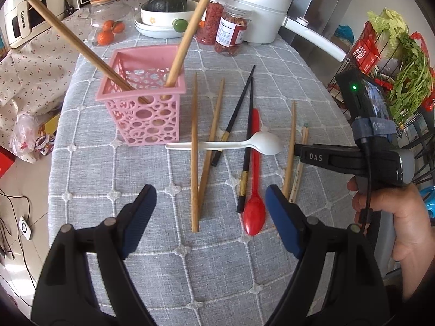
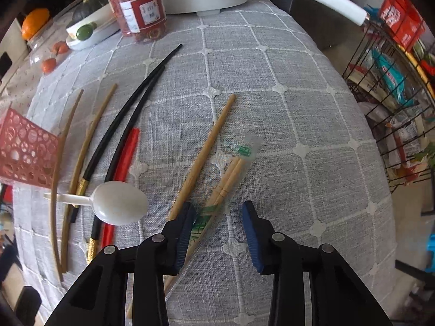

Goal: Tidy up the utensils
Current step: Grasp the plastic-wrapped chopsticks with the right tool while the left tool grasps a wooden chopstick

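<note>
A pink basket (image 1: pixel 146 103) stands on the grey checked tablecloth (image 1: pixel 108 176) with wooden chopsticks (image 1: pixel 190 27) leaning in it. To its right lie two wooden chopsticks (image 1: pixel 194 149), two black chopsticks (image 1: pixel 239 111), a white spoon (image 1: pixel 266 142) and a red spoon (image 1: pixel 254 212). My left gripper (image 1: pixel 210 190) hovers open over them, holding nothing. My right gripper (image 2: pixel 217 206) points down at the cloth further right. A plastic-wrapped chopstick pair (image 2: pixel 228 179) lies between its jaws beside the left pad (image 2: pixel 186 225), and the right pad stands clear. A bare wooden chopstick (image 2: pixel 201 160) lies just outside the left finger.
A white pot (image 1: pixel 258 8) with a long handle, two jars (image 1: pixel 231 30) and a dish with a green squash (image 1: pixel 165 13) crowd the back of the table. A wire rack (image 2: pixel 394 108) of groceries stands past the right edge. A hand (image 1: pixel 394 217) holds the right gripper.
</note>
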`<state>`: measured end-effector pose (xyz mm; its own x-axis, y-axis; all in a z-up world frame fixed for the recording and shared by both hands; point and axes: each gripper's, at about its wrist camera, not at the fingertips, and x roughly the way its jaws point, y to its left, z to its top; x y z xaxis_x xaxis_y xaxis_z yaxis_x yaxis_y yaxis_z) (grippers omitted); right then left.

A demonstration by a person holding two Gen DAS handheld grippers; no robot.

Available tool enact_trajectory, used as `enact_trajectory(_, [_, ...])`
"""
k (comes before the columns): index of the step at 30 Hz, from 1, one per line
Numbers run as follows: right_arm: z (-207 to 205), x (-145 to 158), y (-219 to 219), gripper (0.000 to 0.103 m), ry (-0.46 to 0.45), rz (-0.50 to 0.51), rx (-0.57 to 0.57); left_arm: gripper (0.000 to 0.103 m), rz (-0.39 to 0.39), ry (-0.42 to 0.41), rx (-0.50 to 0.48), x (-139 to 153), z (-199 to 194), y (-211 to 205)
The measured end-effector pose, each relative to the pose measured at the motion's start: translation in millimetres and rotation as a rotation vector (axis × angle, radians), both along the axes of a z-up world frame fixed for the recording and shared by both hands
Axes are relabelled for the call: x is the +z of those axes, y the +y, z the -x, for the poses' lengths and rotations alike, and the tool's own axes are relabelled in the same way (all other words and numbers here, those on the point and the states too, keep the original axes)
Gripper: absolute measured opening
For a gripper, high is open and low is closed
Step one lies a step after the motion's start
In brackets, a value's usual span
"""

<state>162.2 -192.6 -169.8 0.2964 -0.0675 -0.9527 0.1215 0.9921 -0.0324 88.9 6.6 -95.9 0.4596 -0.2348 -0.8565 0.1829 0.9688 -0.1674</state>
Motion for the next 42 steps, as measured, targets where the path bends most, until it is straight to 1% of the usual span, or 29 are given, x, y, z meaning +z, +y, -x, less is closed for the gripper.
enact_trajectory(1, [0, 0, 3, 0.031, 0.004, -0.004, 0.003, 0.082, -0.002, -0.003, -0.004, 1, 1, -1])
enact_trajectory(3, [1, 1, 2, 0.020, 0.013, -0.023, -0.007, 0.082, -0.003, -0.006, -0.020, 2, 4, -4])
enact_trajectory(4, [2, 1, 0, 0.017, 0.012, -0.026, -0.011, 0.082, -0.001, -0.005, -0.031, 3, 5, -6])
enact_trajectory(5, [2, 1, -4, 0.010, 0.010, -0.039, -0.016, 0.082, 0.000, -0.006, -0.041, 4, 6, -10])
enact_trajectory(6, [3, 2, -10, 0.008, 0.009, -0.065, -0.025, 0.081, -0.002, -0.007, -0.053, 5, 7, -13])
enact_trajectory(8, [6, 6, -26, 0.007, 0.006, -0.134, -0.050, 0.077, -0.006, -0.006, -0.084, 6, 8, -23])
enact_trajectory(10, [8, 12, -40, 0.006, -0.015, -0.165, -0.067, 0.067, -0.006, 0.000, -0.117, 7, 7, -35])
enact_trajectory(13, [14, 26, -60, 0.006, -0.058, -0.211, -0.086, 0.059, -0.006, 0.003, -0.157, 9, 1, -57])
enact_trajectory(14, [16, 31, -67, 0.006, -0.071, -0.225, -0.090, 0.057, -0.013, -0.001, -0.168, 9, -2, -66])
enact_trajectory(16, [20, 38, -76, 0.006, -0.091, -0.249, -0.091, 0.048, -0.022, -0.003, -0.195, 8, -9, -84])
enact_trajectory(17, [22, 41, -79, 0.006, -0.099, -0.259, -0.088, 0.046, -0.026, -0.002, -0.209, 7, -14, -94])
enact_trajectory(21, [23, 50, -93, 0.006, -0.125, -0.271, -0.066, 0.032, -0.065, 0.006, -0.246, -7, -41, -132])
enact_trajectory(26, [24, 47, -118, 0.006, -0.130, -0.278, -0.061, 0.023, -0.074, 0.047, -0.210, -27, -79, -157])
enact_trajectory(27, [24, 46, -122, 0.006, -0.126, -0.281, -0.062, 0.021, -0.079, 0.055, -0.207, -31, -84, -160])
enact_trajectory(30, [26, 44, -130, 0.006, -0.120, -0.293, -0.065, 0.017, -0.097, 0.074, -0.207, -41, -96, -169])
enact_trajectory(31, [25, 44, -132, 0.006, -0.120, -0.296, -0.065, 0.014, -0.101, 0.086, -0.206, -45, -98, -172])
enact_trajectory(34, [27, 45, -135, 0.006, -0.125, -0.305, -0.058, 0.009, -0.127, 0.108, -0.193, -55, -101, -174])
enact_trajectory(39, [29, 50, -134, 0.006, -0.138, -0.319, -0.059, 0.008, -0.149, 0.079, -0.190, -53, -92, -172])
enact_trajectory(42, [31, 56, -130, 0.006, -0.153, -0.323, -0.058, 0.007, -0.134, 0.051, -0.185, -43, -82, -163])
